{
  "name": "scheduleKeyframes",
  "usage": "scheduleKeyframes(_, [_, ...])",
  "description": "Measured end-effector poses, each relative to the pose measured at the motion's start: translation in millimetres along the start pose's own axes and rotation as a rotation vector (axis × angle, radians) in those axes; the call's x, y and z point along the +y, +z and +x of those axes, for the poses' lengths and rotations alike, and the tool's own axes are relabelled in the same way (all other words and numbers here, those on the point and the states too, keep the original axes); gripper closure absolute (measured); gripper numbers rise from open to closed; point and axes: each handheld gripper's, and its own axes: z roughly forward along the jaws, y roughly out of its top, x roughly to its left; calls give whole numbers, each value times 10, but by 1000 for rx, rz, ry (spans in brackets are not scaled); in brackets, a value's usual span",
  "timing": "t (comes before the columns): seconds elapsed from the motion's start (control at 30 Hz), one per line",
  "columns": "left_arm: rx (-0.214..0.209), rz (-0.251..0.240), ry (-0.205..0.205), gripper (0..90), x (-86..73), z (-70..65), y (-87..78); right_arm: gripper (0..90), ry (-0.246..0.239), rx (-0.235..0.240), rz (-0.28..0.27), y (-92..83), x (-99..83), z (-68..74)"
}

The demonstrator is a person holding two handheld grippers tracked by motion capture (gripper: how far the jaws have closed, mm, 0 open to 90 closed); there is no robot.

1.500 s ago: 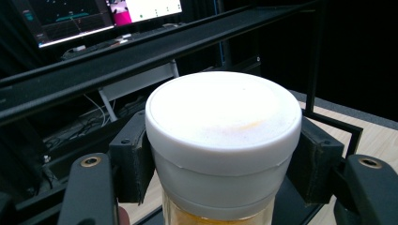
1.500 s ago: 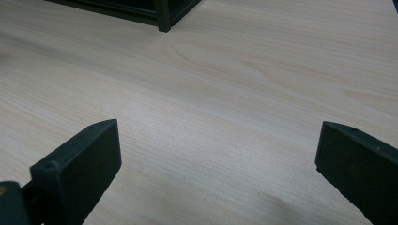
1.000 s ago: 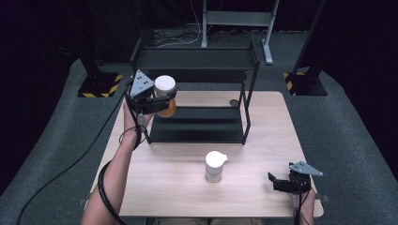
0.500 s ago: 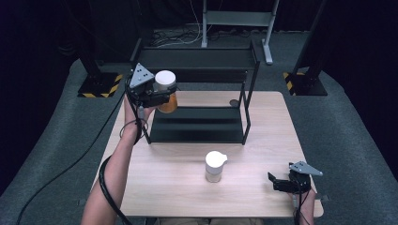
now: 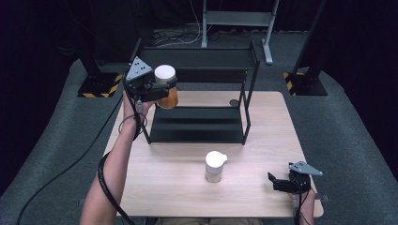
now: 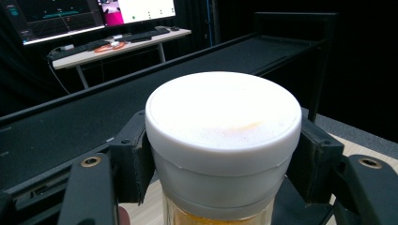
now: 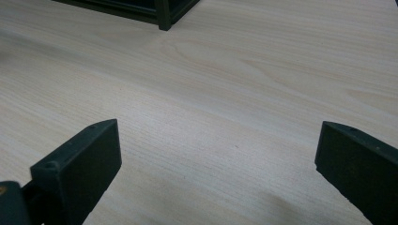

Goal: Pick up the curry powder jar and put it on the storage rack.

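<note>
The left gripper (image 5: 157,89) clamps a jar (image 5: 165,86) with white lid, held up at the upper left, beside the black shelf (image 5: 202,101). At the lower right, the right gripper (image 5: 281,182) rests with jaws wide apart, near a white jug (image 5: 215,166) at the centre of the table (image 5: 263,140).

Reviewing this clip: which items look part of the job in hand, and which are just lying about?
Likely in play:
- orange-filled jar with white lid, clamped in the left claw
- black shelf rack, beside which the jar is held up
- possibly the white-lidded jar on the table

Just about:
- small dark round object by the rack's leg
- right claw, open, idle
</note>
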Motion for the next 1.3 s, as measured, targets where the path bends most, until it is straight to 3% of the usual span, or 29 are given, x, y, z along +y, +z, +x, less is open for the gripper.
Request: scheduleKeyframes(1.3, [-28, -66, 19, 337, 463, -3, -110, 0, 2, 5, 6, 6, 12, -11])
